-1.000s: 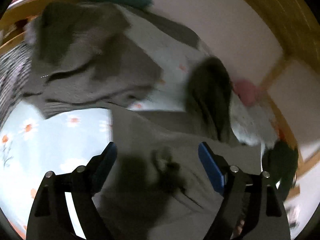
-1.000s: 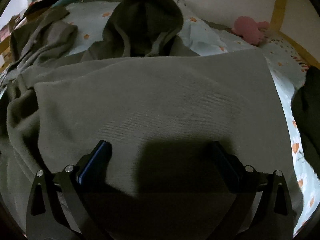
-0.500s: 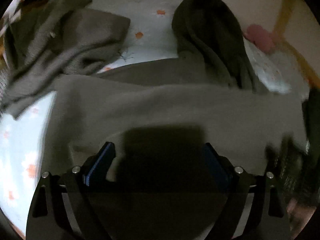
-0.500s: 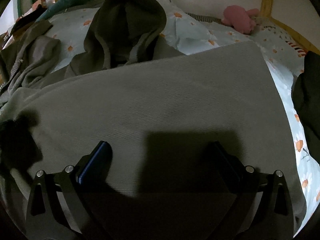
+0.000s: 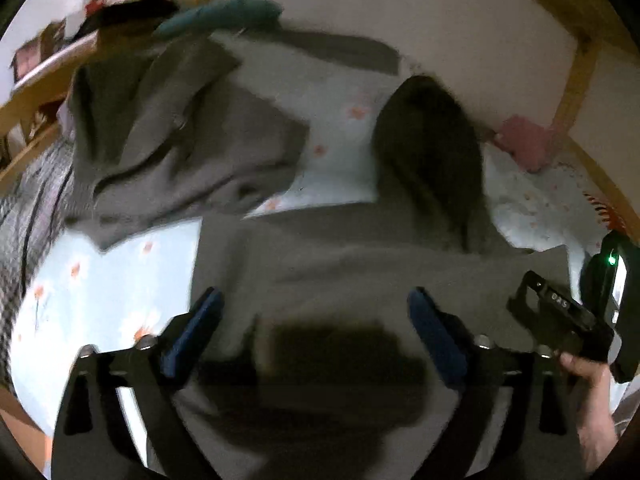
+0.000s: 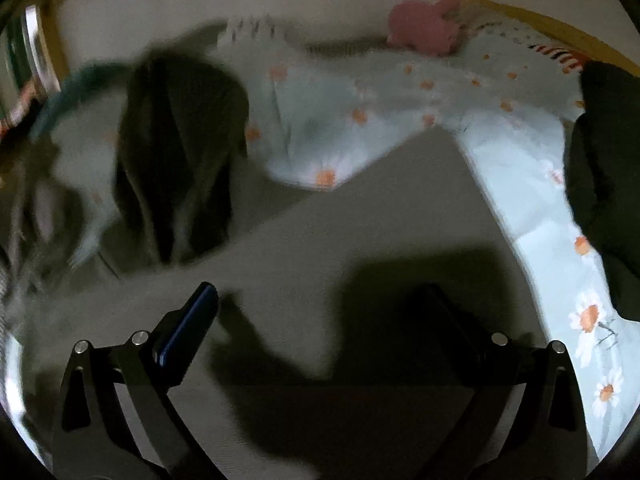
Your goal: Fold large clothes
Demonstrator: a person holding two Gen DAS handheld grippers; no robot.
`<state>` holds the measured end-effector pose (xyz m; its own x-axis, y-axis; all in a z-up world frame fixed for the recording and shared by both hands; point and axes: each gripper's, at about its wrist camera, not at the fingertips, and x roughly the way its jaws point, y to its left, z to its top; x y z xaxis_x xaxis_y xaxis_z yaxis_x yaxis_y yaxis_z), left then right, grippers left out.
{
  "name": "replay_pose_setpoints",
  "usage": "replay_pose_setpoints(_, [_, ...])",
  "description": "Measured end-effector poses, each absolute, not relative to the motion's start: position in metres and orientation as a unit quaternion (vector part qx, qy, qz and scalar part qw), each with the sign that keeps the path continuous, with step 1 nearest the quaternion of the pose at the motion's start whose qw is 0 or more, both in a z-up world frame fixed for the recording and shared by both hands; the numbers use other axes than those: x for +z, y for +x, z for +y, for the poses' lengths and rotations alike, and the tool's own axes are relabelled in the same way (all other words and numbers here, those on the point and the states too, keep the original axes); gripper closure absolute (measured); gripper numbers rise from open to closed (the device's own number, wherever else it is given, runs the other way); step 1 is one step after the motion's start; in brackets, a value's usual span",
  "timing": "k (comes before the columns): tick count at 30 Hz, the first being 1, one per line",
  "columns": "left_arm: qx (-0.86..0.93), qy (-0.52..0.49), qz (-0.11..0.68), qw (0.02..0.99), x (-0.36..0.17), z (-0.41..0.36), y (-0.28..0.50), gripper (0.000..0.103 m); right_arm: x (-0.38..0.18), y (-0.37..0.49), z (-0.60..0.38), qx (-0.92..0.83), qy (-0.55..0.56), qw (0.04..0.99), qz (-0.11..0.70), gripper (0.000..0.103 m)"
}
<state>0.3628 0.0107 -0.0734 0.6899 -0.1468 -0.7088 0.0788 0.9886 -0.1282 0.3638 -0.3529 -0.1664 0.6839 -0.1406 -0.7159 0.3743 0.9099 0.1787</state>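
Note:
A large grey-olive hoodie (image 5: 360, 264) lies spread on the bed, its body folded flat. Its dark hood (image 5: 432, 152) lies at the far side; it also shows in the right wrist view (image 6: 180, 160). A sleeve part (image 5: 180, 160) lies bunched at the far left. My left gripper (image 5: 316, 320) is open and empty just above the hoodie body. My right gripper (image 6: 320, 320) is open and empty above the flat hoodie body (image 6: 360, 240). The right gripper's body (image 5: 560, 320) and the hand holding it show at the right of the left wrist view.
The bed has a light blue daisy-print sheet (image 6: 520, 168) and a wooden frame (image 5: 576, 68) against a white wall. A pink plush toy (image 6: 424, 24) lies at the far edge. A dark garment (image 6: 604, 184) lies at the right. A teal item (image 5: 224, 12) lies far left.
Both views have swung: the left gripper has pulled back and left, the right one has turned right. Both stay open over the hoodie. The right gripper's body now shows in the left view.

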Motion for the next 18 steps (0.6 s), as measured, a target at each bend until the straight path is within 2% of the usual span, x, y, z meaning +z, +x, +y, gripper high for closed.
replay_pose_setpoints(4, [-0.088, -0.002, 0.432, 0.898, -0.102, -0.039, 0.396, 0.007, -0.158, 0.356, -0.342, -0.100, 0.132, 0.900, 0.402, 0.003])
replay_pose_setpoints(8, [-0.050, 0.056, 0.496, 0.865, -0.176, -0.069, 0.434, 0.007, -0.199, 0.361, -0.323, -0.098, 0.038, 0.869, 0.484, 0.003])
replay_pose_setpoints(9, [-0.051, 0.056, 0.494, 0.866, -0.187, -0.068, 0.434, 0.004, -0.211, 0.356, -0.326, -0.086, 0.048, 0.878, 0.468, 0.003])
replay_pose_setpoints(10, [-0.058, 0.060, 0.447, 0.891, -0.188, -0.067, 0.425, 0.004, -0.214, 0.351, -0.328, -0.081, 0.050, 0.888, 0.450, 0.002])
replay_pose_setpoints(11, [-0.057, 0.066, 0.439, 0.894, -0.190, -0.068, 0.421, 0.004, -0.216, 0.349, -0.328, -0.079, 0.048, 0.892, 0.443, 0.002])
replay_pose_setpoints(18, [-0.063, 0.062, 0.448, 0.890, -0.186, -0.066, 0.415, 0.005, -0.210, 0.351, -0.328, -0.078, 0.049, 0.889, 0.449, 0.003])
